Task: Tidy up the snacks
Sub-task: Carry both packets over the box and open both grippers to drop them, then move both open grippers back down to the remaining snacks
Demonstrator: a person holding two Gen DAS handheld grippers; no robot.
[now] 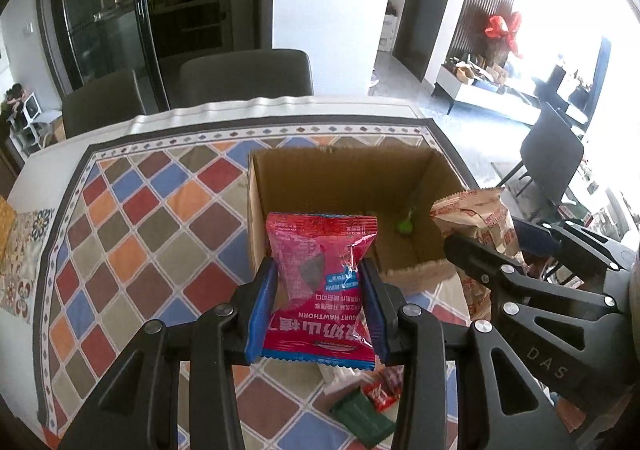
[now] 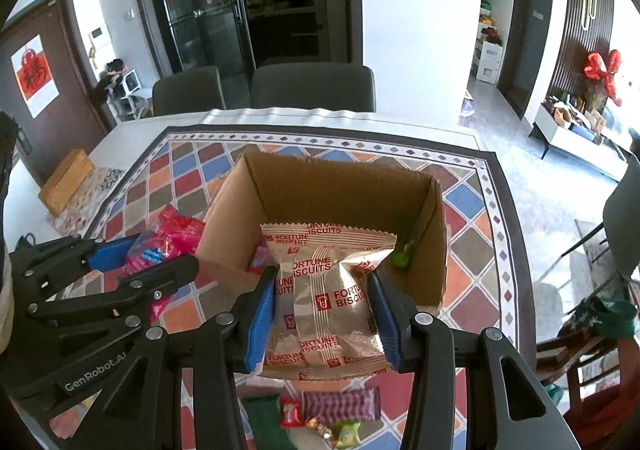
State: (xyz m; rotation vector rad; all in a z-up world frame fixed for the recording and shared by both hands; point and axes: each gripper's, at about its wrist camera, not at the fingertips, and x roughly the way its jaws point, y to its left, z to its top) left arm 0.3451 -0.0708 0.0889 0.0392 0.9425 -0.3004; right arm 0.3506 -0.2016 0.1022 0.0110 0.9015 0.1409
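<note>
My left gripper (image 1: 318,270) is shut on a pink-red hawthorn snack packet (image 1: 320,290), held above the patterned tablecloth just in front of an open cardboard box (image 1: 340,169). My right gripper (image 2: 324,274) is shut on a beige Fortune Biscuits packet (image 2: 332,298), held over the near edge of the same box (image 2: 340,189). A small green item (image 2: 402,256) lies inside the box. In each view the other gripper shows at the side with its packet: the biscuit packet (image 1: 480,217) on the right, the pink packet (image 2: 168,242) on the left.
Loose snacks lie on the cloth near me: a purple packet (image 2: 340,404), a dark green packet (image 2: 260,418) and a small red one (image 2: 290,412). Two grey chairs (image 2: 312,85) stand at the table's far side. A yellow-brown box (image 2: 66,181) sits at the left edge.
</note>
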